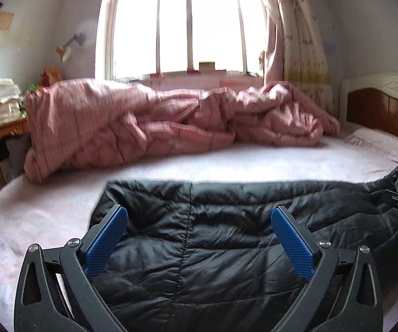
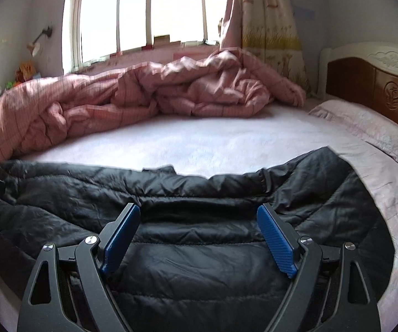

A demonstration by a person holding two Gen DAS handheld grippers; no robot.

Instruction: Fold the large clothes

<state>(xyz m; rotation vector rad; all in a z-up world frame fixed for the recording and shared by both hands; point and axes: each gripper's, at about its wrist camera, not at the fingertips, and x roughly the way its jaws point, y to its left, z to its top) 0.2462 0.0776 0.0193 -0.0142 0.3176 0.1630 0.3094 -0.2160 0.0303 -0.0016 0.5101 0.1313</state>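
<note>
Currently both grippers, left gripper (image 1: 199, 238) and right gripper (image 2: 199, 232), are hovering jaws-apart, holding nothing, over the black puffer jacket (image 1: 212, 249) lying on the bed (image 1: 199, 163). Looks like pre-grasp; next needs edge pinches.

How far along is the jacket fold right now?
Done: the black puffer jacket lies spread on the bed; whether it is folded yet is unclear. In hand: nothing; left gripper and right gripper hover open above it. Left: grasping and folding.
</note>
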